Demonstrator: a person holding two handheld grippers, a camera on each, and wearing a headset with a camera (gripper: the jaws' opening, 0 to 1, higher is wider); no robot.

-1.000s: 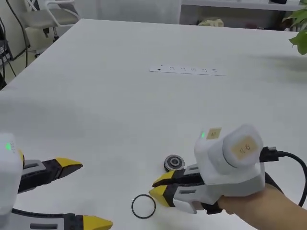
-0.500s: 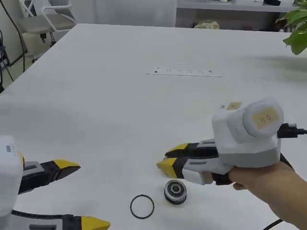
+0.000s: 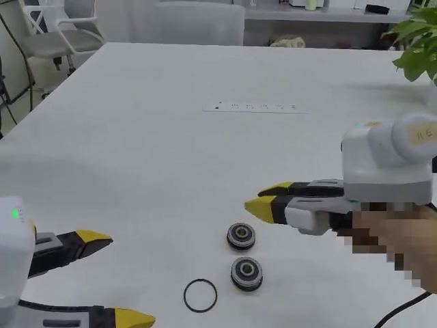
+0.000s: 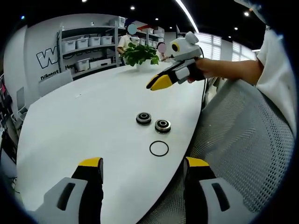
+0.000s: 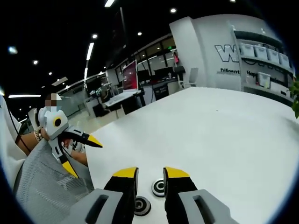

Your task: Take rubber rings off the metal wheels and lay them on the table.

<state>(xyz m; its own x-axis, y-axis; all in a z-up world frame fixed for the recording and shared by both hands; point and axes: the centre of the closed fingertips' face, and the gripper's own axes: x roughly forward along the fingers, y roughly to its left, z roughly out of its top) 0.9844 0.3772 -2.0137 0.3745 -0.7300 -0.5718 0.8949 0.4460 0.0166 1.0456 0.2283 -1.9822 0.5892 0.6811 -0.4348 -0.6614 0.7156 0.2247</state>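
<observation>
Two small metal wheels with dark rims lie on the white table (image 3: 171, 157), one (image 3: 241, 236) just behind the other (image 3: 246, 273). A loose black rubber ring (image 3: 200, 295) lies flat to their left. My right gripper (image 3: 265, 197) hovers above and right of the wheels, its jaws a narrow gap apart with nothing between them. My left gripper (image 3: 115, 279) stands wide open and empty at the near left. The left gripper view has the wheels (image 4: 143, 118) (image 4: 162, 125), the ring (image 4: 159, 148) and the right gripper (image 4: 161, 82). Both wheels (image 5: 159, 186) (image 5: 141, 205) sit below the right jaws.
A flat white strip with marks (image 3: 249, 106) lies mid-table, farther back. Plant leaves (image 3: 416, 48) hang over the far right corner. An office chair (image 3: 61, 34) stands beyond the far left edge. A grey mesh chair back (image 4: 233, 140) is close to the table's near edge.
My right gripper has lifted and drawn back to the right, away from the wheels. Both wheels now lie uncovered on the table. The ring and the left gripper have stayed put.
</observation>
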